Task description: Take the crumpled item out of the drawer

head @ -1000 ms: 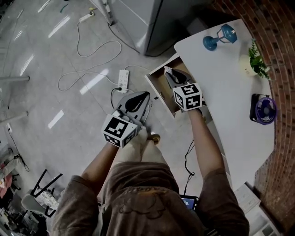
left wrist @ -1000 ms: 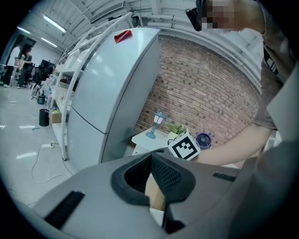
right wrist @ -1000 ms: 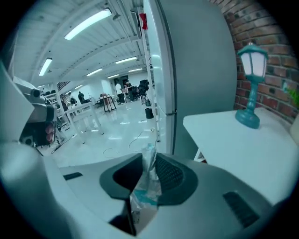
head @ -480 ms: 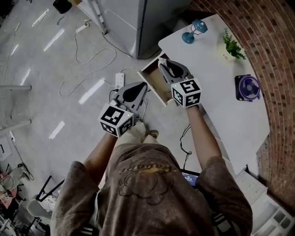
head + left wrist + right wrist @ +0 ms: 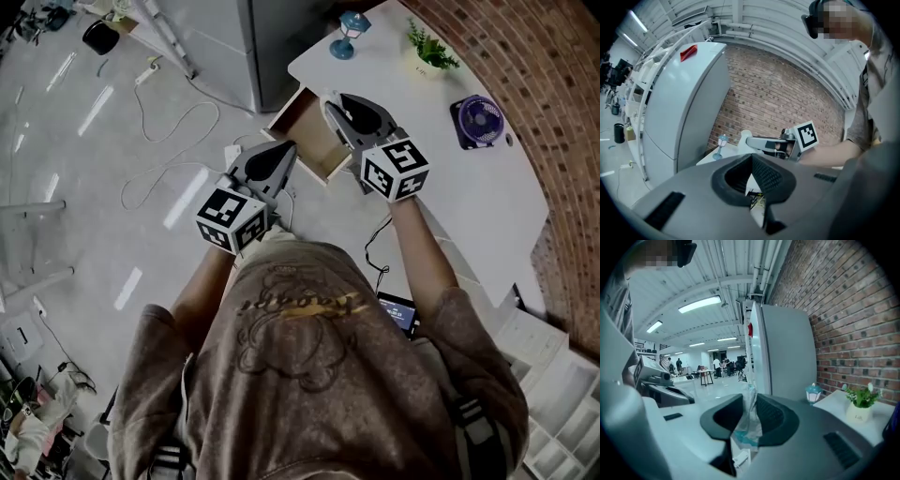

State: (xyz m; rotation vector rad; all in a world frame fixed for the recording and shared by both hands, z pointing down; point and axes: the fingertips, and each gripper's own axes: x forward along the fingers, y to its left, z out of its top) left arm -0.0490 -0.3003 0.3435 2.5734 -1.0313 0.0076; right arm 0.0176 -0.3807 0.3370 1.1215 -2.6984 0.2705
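The wooden drawer (image 5: 302, 141) stands pulled out from the white table (image 5: 450, 197). My right gripper (image 5: 332, 101) hovers over the drawer's table-side edge. In the right gripper view its jaws (image 5: 749, 401) are shut on the crumpled item (image 5: 746, 427), a clear wrapper with teal print that hangs down between the pads. My left gripper (image 5: 284, 150) is held just off the drawer's front, over the floor. Its jaws (image 5: 751, 159) meet at the tips with nothing between them. The left gripper view also shows the right gripper (image 5: 764, 143) from the side.
A blue lamp (image 5: 352, 23), a small potted plant (image 5: 427, 52) and a purple fan (image 5: 481, 120) stand on the table by the brick wall. A grey refrigerator (image 5: 234, 42) is beyond the drawer. A power strip (image 5: 232, 155) and cables lie on the floor.
The head view has swung, so the table and drawer now sit higher in the picture. Both grippers keep nearly the same places by the drawer, and the right one still grips the wrapper.
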